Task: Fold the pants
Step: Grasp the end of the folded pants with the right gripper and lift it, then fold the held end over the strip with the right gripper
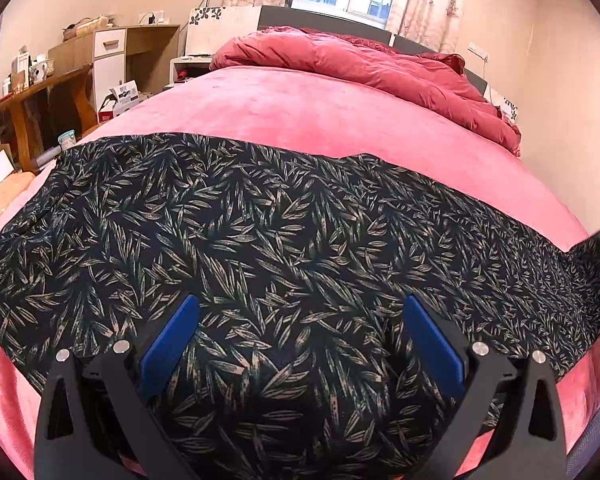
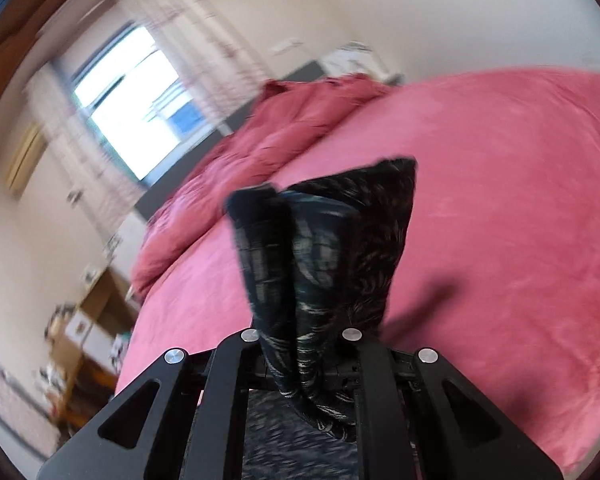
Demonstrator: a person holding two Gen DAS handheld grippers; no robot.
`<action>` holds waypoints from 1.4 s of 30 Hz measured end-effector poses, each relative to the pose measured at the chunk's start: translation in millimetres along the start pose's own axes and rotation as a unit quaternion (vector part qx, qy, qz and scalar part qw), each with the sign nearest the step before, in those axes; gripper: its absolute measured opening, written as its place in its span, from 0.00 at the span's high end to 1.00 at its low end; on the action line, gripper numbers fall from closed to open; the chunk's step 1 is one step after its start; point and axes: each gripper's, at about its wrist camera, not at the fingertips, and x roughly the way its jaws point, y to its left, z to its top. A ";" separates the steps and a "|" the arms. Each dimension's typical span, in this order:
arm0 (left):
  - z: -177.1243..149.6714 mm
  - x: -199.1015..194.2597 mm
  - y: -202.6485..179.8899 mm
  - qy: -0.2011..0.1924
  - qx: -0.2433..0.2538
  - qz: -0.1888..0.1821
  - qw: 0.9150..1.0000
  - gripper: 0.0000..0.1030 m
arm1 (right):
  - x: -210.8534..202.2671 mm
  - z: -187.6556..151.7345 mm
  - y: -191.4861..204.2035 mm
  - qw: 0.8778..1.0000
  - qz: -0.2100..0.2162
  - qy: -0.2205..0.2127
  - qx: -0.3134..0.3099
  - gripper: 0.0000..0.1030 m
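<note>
Pink bedspread [image 1: 300, 112] carries the leaf-print pants [image 1: 260, 240], long axis crosswise beneath the wide-open, empty left gripper [image 1: 300, 336]. Right gripper [image 2: 300, 364] pinches a bunched end that stands up beyond its jaws.

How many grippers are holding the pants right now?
1. The right gripper is shut on a bunched end of the pants, lifted above the bed. The left gripper is open over the spread pants.
</note>
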 end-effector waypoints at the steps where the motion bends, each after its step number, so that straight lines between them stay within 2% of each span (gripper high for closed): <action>1: -0.1 -0.4 1.6 0.000 -0.002 -0.002 1.000 0.02 | 0.5 -8.3 17.3 1.000 0.009 -0.001 -0.023 0.92; 8: -1.5 -2.1 12.6 -0.007 -0.019 -0.025 0.999 0.02 | 22.0 -77.0 97.9 0.988 0.059 0.041 -0.136 0.92; 12: -3.0 -2.5 20.7 -0.010 -0.025 -0.035 0.999 0.02 | 37.7 -136.4 129.8 0.969 0.096 0.085 -0.213 0.92; 15: -3.0 -2.6 21.4 -0.011 -0.026 -0.037 0.999 0.02 | 44.9 -185.4 149.3 0.940 0.117 0.121 -0.298 0.92; 17: -3.1 -2.7 21.2 -0.011 -0.026 -0.037 0.999 0.02 | 48.2 -217.6 152.7 0.913 0.125 0.163 -0.353 0.92; 18: -3.5 -2.7 22.1 -0.012 -0.028 -0.039 0.999 0.02 | 48.2 -231.5 150.7 0.900 0.121 0.180 -0.377 0.89; 19: -3.7 -2.7 23.0 -0.012 -0.029 -0.042 0.999 0.02 | 49.9 -244.9 146.9 0.886 0.112 0.202 -0.402 0.82; 20: -3.5 -2.9 23.7 -0.013 -0.032 -0.044 0.998 0.02 | 50.7 -251.0 143.1 0.880 0.114 0.214 -0.409 0.78; 22: -3.5 -4.2 23.2 -0.015 -0.035 -0.047 0.998 0.02 | 40.7 -244.8 136.2 0.881 0.139 0.218 -0.396 0.56; 23: -2.3 -4.7 24.5 -0.015 -0.038 -0.047 0.998 0.02 | 35.1 -239.6 131.4 0.885 0.149 0.223 -0.379 0.34; 24: -0.5 -5.9 25.3 -0.012 -0.045 -0.046 0.998 0.02 | 27.8 -231.2 123.1 0.892 0.158 0.225 -0.359 0.31; 26: 3.6 -9.5 23.8 -0.009 -0.058 -0.062 0.996 0.02 | 12.5 -211.2 108.5 0.908 0.178 0.217 -0.312 0.31; 27: 7.8 -11.3 18.1 -0.004 -0.064 -0.097 0.993 0.02 | 9.6 -200.4 103.6 0.914 0.177 0.212 -0.296 0.31; 28: 9.8 -12.0 14.2 -0.001 -0.064 -0.112 0.992 0.02 | 4.1 -186.8 92.9 0.925 0.165 0.200 -0.277 0.31; 31: 23.2 -5.1 -10.8 0.024 -0.054 -0.155 0.986 0.02 | -1.4 -150.0 66.6 0.948 0.142 0.174 -0.226 0.42; 33: 29.9 11.6 -26.7 0.059 -0.054 -0.163 0.983 0.03 | 4.8 -128.9 57.9 0.957 0.117 0.159 -0.214 0.55; 35: 35.6 34.0 -40.7 0.093 -0.050 -0.157 0.982 0.06 | 16.6 -115.5 50.2 0.955 0.096 0.159 -0.230 0.59; 37: 40.0 54.4 -53.5 0.118 -0.040 -0.151 0.981 0.17 | 32.3 -109.1 48.8 0.951 0.078 0.167 -0.250 0.67; 39: 43.7 62.1 -64.7 0.116 -0.027 -0.140 0.983 0.18 | 49.9 -108.3 50.4 0.946 0.074 0.181 -0.256 0.69; 40: 45.1 64.2 -69.7 0.115 -0.021 -0.141 0.983 0.19 | 60.8 -110.2 49.3 0.943 0.072 0.193 -0.260 0.74; 42: 45.1 66.8 -79.6 0.111 -0.013 -0.140 0.984 0.31 | 76.0 -113.4 46.3 0.940 0.052 0.205 -0.266 0.82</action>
